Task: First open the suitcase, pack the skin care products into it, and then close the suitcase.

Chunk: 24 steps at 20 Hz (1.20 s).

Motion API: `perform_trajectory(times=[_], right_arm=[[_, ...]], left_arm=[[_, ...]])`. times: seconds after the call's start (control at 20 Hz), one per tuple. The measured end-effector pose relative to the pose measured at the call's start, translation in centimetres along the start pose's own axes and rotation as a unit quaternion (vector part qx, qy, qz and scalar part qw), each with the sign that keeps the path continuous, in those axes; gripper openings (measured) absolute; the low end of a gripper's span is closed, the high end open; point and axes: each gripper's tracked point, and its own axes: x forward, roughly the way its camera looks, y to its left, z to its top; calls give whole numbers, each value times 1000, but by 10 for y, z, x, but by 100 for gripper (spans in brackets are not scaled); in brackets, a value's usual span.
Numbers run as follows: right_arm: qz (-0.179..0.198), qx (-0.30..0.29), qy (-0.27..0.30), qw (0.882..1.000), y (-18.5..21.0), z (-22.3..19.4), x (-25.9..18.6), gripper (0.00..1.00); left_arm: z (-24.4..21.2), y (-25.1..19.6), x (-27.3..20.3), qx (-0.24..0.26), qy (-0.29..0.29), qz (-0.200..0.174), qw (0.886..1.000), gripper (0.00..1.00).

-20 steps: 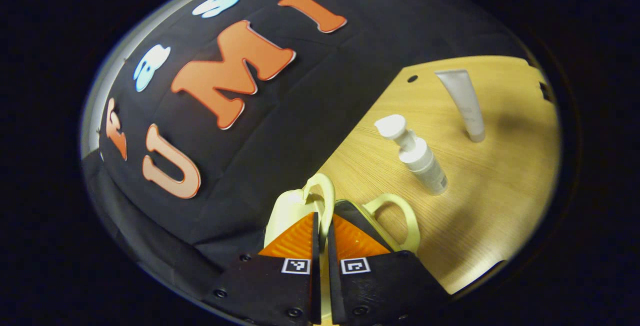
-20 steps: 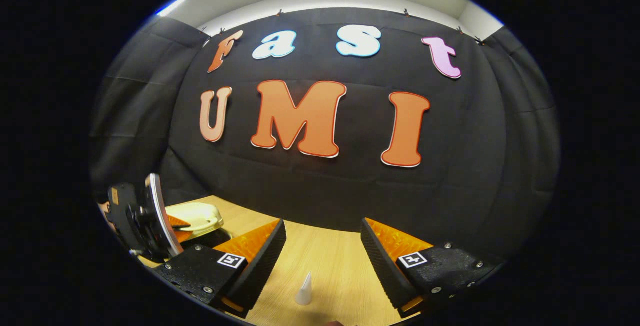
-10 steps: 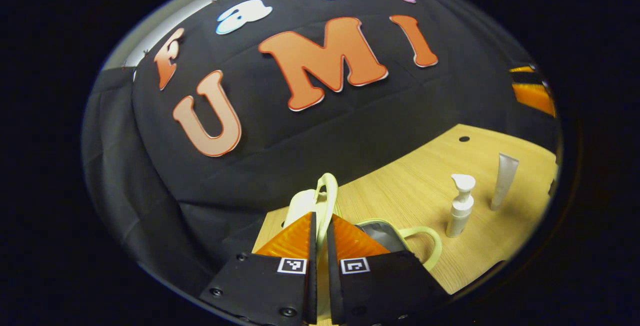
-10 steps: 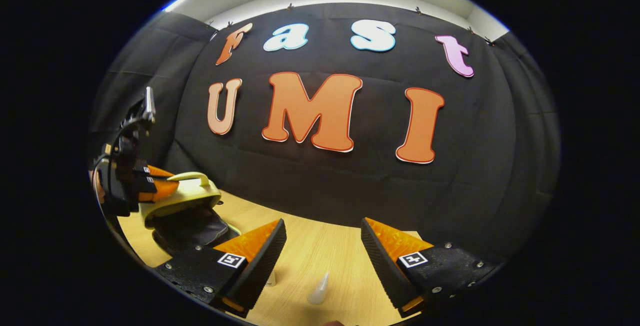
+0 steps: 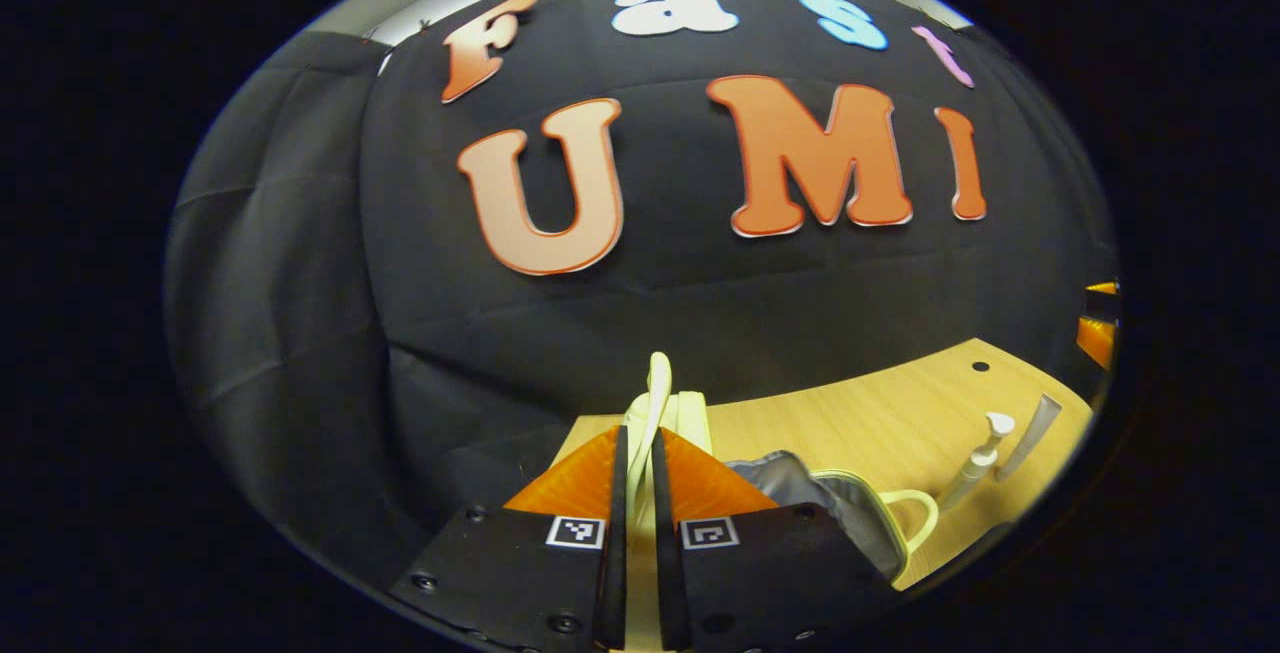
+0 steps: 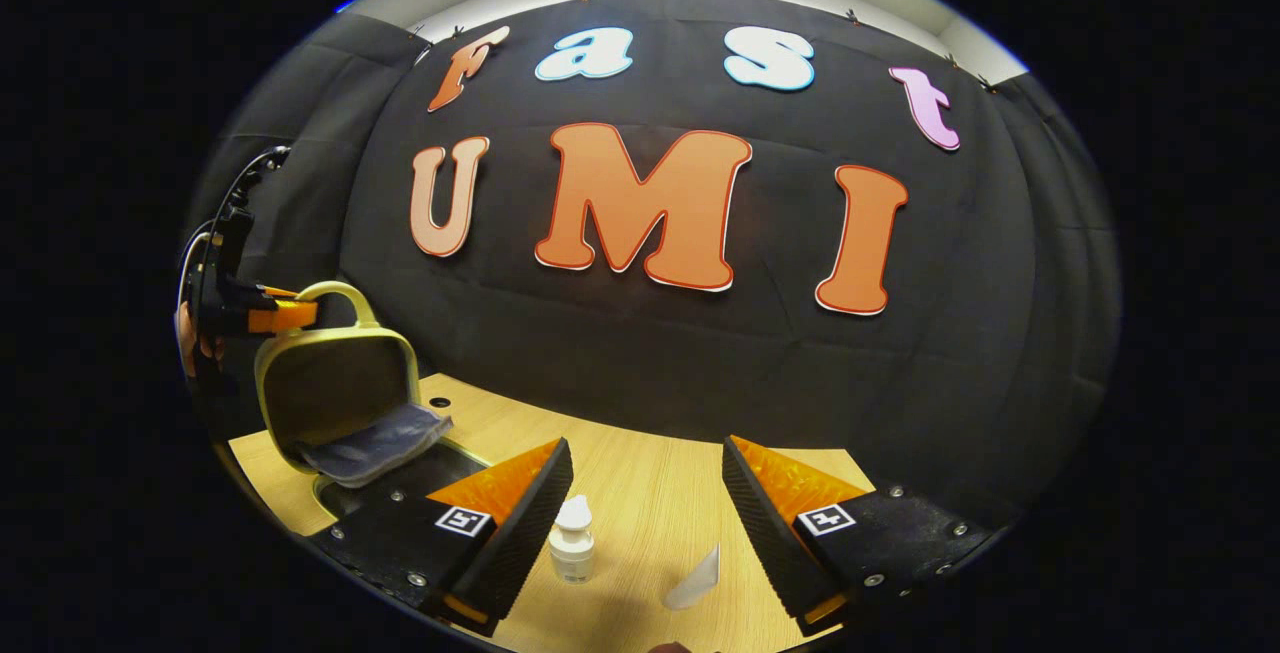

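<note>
In the left gripper view the left gripper (image 5: 637, 473) covers the near part of the pale yellow suitcase (image 5: 860, 513), so its base and hinge are out of sight. The pump bottle (image 5: 978, 458) and tube (image 5: 1028, 423) sit near the rim, too small to read. In the right gripper view the right gripper (image 6: 645, 493) hides the suitcase's lower shell, and the tube's lower end is cut off at the bottom edge
</note>
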Motion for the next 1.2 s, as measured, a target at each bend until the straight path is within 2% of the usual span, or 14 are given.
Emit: perform_trajectory(times=[0.2, 0.4, 0.45, 0.6, 0.8, 1.05, 1.1, 1.2], right_arm=[[-14, -9, 4, 1000, 17, 3, 5, 96], [-26, -10, 10, 1000, 29, 6, 9, 96], [-29, -8, 10, 1000, 33, 6, 9, 96], [-33, -14, 15, 999, 41, 7, 8, 96], [-39, -26, 21, 999, 48, 4, 5, 96], [-39, -36, 27, 998, 51, 3, 2, 96], [-39, -36, 29, 998, 51, 1, 2, 96], [-38, -32, 32, 998, 51, 0, 3, 96]], left_arm=[[-25, 63, 17, -53, 19, 15, 998, 13], [-68, 126, 37, -116, 52, 40, 991, 13], [-95, 138, 49, -136, 73, 42, 987, 4], [-158, 174, 66, -172, 133, 53, 975, 4], [-211, 187, 83, -194, 185, 56, 962, 4], [-277, 187, 93, -228, 261, 58, 936, 5], [-288, 191, 93, -230, 274, 69, 931, 5], [-308, 200, 92, -232, 296, 93, 922, 13]])
